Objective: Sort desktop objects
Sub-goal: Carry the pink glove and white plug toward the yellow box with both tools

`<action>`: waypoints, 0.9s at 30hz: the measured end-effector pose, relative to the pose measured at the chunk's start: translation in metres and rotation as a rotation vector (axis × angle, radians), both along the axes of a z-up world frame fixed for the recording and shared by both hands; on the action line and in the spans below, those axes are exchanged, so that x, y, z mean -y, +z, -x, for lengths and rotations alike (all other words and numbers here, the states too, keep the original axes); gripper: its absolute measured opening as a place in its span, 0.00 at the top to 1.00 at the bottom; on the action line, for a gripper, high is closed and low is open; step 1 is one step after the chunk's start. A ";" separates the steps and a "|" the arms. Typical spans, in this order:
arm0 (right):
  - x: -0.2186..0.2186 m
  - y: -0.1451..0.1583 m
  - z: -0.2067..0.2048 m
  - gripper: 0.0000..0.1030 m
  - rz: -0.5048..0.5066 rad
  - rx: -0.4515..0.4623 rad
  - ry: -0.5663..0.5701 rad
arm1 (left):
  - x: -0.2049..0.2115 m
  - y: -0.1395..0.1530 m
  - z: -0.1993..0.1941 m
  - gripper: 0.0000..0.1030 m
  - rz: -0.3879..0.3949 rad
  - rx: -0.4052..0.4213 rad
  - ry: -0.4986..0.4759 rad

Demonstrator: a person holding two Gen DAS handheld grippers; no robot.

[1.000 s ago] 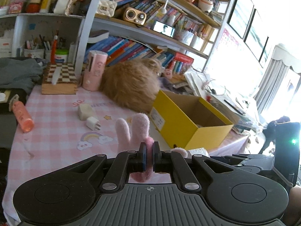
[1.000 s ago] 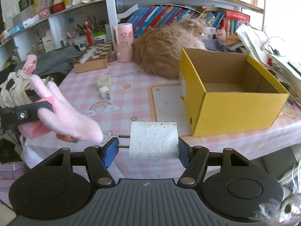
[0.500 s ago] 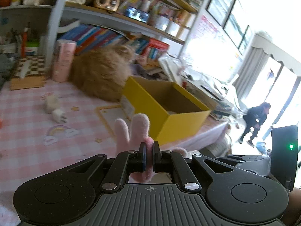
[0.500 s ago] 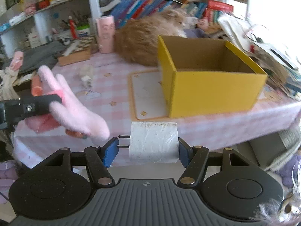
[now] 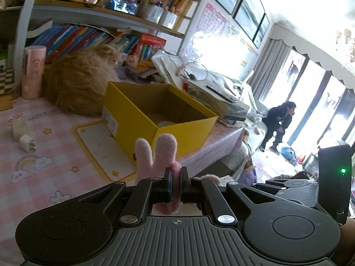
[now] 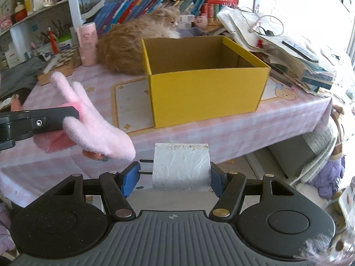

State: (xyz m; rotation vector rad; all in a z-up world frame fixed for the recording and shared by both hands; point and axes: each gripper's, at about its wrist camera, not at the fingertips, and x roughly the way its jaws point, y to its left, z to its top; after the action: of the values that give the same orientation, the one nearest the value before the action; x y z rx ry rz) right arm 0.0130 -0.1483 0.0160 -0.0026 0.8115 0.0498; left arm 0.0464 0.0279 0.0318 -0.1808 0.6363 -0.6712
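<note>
My left gripper (image 5: 175, 182) is shut on a pink plush bunny (image 5: 156, 155), whose ears stick up past the fingers; it also shows in the right wrist view (image 6: 93, 126), held in the air off the table's front edge. My right gripper (image 6: 172, 177) is shut on a white plug charger (image 6: 180, 168), prongs pointing left. An open yellow box (image 6: 206, 93) stands on the pink checked table (image 6: 199, 130), ahead of both grippers; it also shows in the left wrist view (image 5: 159, 115).
An orange fluffy cat (image 6: 133, 44) lies behind the box. Two white chargers (image 5: 22, 133) lie on the table's left. A pink cup (image 6: 87, 43), a chessboard box (image 6: 62, 64), bookshelves and a paper pile (image 6: 277, 44) ring the table.
Both grippers have swung to the right along the table's front. The yellow box now lies nearly straight ahead in both views. Both grips are unchanged.
</note>
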 end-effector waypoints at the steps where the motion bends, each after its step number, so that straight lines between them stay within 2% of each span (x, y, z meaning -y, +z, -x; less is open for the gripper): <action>1: 0.001 0.000 0.000 0.40 0.000 -0.003 -0.003 | 0.002 0.000 0.000 0.95 -0.001 -0.001 -0.005; 12: 0.019 -0.005 -0.004 0.40 -0.004 -0.027 0.001 | 0.024 -0.001 -0.006 0.95 -0.016 -0.009 -0.007; 27: 0.074 -0.003 -0.037 0.40 -0.039 -0.023 0.002 | 0.081 0.000 -0.029 0.95 -0.060 0.005 0.000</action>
State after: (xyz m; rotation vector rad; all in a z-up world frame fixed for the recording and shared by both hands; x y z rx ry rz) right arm 0.0505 -0.2221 0.0132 0.0342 0.8332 0.0674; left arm 0.0757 -0.0529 0.0314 -0.1231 0.6509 -0.6516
